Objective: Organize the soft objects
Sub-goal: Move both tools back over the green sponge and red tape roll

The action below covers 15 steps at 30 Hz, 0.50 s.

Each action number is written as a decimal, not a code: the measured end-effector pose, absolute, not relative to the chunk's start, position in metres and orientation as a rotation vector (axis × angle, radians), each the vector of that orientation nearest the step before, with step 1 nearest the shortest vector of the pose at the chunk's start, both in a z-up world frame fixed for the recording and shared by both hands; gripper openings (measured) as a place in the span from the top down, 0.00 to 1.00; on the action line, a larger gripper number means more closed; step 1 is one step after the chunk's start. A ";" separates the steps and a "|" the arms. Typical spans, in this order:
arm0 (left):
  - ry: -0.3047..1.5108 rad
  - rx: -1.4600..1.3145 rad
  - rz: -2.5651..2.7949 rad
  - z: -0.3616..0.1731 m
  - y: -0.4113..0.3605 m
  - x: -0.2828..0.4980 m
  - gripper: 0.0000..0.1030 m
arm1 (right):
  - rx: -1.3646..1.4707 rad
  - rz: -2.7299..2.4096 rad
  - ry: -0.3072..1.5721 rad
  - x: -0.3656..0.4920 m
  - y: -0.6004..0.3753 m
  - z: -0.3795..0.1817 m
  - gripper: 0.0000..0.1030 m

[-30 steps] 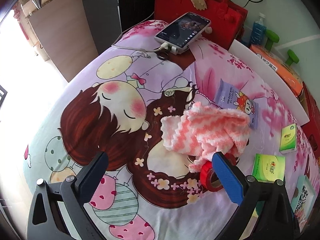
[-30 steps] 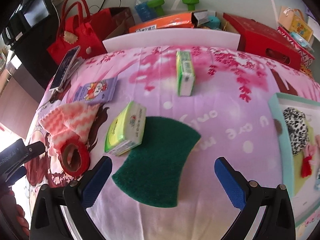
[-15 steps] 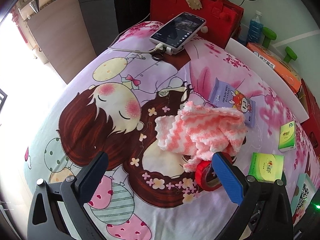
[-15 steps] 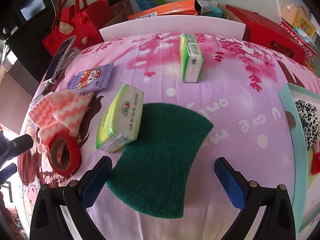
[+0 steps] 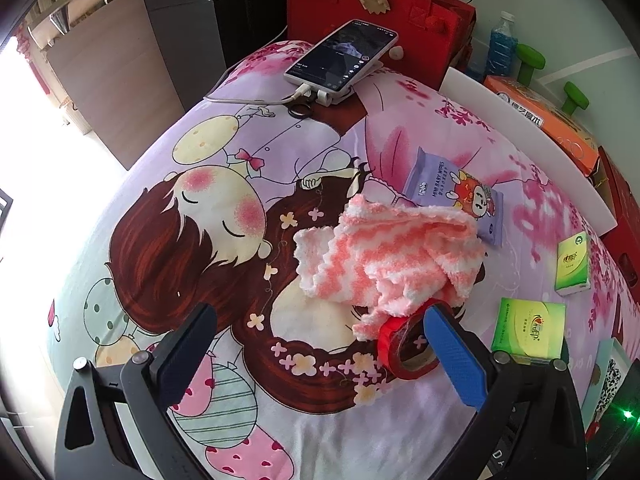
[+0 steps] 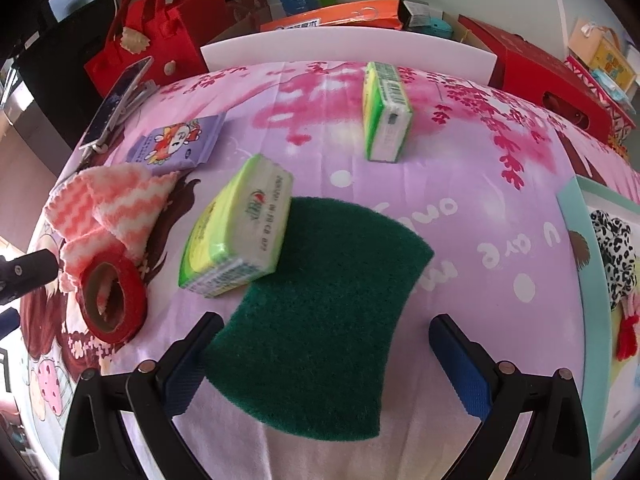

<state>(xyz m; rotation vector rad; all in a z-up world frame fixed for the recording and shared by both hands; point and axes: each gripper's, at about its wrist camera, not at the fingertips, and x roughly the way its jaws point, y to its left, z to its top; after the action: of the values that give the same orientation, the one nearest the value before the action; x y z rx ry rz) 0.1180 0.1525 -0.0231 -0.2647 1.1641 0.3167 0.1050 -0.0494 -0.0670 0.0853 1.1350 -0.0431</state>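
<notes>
A: What is seen around the left gripper (image 5: 318,334)?

B: Its fingers are spread wide and nothing is held. A pink and white fluffy cloth (image 5: 390,258) is crumpled on the cartoon bed sheet (image 5: 192,216), just ahead. A red roll of tape (image 5: 404,346) is lying against the cloth's near edge, right beside the blue pad of one finger. A purple pack of wipes (image 5: 456,196) is tucked partly under the far side of the cloth. A phone (image 5: 342,56) is propped farther back, in front of a red bag (image 5: 400,4).

A: And the right gripper (image 6: 326,364)?

B: It is wide open too, with nothing in it. A green scrub pad (image 6: 320,320) is spread flat between its fingers. A green pack of tissues (image 6: 236,228) is resting on the pad's far left corner. A second green pack (image 6: 386,110) is stood farther back. A teal tray (image 6: 576,248) with a spotted cloth (image 6: 616,248) in it is seen at the right edge.
</notes>
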 end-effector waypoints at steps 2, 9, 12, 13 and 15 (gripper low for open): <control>1.164 -0.264 0.312 -0.023 0.152 0.118 0.00 | 0.082 -0.044 1.137 0.102 -0.052 -0.065 0.00; 1.162 -0.254 0.306 -0.021 0.147 0.117 0.00 | 0.050 -0.079 1.140 0.093 -0.066 -0.058 0.00; 1.167 -0.264 0.286 -0.022 0.145 0.117 0.00 | 0.037 -0.091 1.146 0.091 -0.072 -0.055 0.00; 1.170 -0.268 0.278 -0.023 0.143 0.118 0.00 | 0.038 -0.096 1.147 0.091 -0.074 -0.055 0.00; 1.175 -0.271 0.268 -0.023 0.141 0.118 0.00 | 0.052 -0.101 1.153 0.092 -0.079 -0.056 0.00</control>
<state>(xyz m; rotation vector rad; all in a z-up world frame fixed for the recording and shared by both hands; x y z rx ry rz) 0.1178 0.1407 -0.0233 -0.2712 1.1746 0.2683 0.0916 -0.0789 -0.0560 0.0523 1.1532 -0.1007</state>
